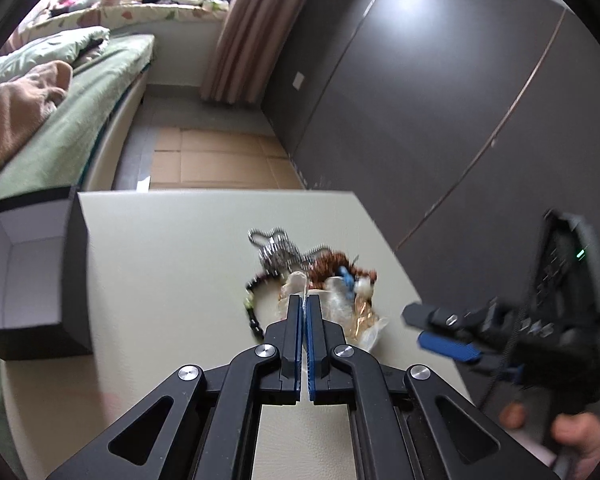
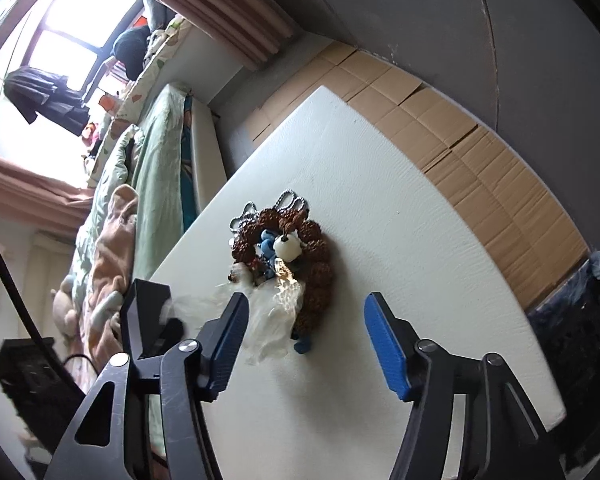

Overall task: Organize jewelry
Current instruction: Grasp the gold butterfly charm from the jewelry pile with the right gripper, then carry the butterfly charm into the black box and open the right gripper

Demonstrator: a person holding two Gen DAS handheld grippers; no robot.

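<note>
A heap of jewelry lies on the white table [image 1: 172,248]: a silver ball chain [image 1: 274,246], a brown bead bracelet [image 1: 328,266], a dark bead strand [image 1: 252,312], a clear plastic bag [image 1: 340,308] with gold pieces. My left gripper [image 1: 304,300] is shut on the edge of the clear bag. My right gripper [image 2: 306,312] is open, just short of the heap, with the brown bracelet [image 2: 320,264] and the bag [image 2: 272,316] between its fingers' line. It also shows in the left wrist view [image 1: 432,326] to the right. An open black box [image 1: 28,276] with white inside stands at the left.
A bed with green bedding [image 1: 72,92] lies beyond the table's left side. Flattened cardboard [image 1: 216,160] covers the floor past the far edge. A dark wardrobe wall [image 1: 440,100] runs along the right. A black bag [image 2: 576,316] sits by the table corner.
</note>
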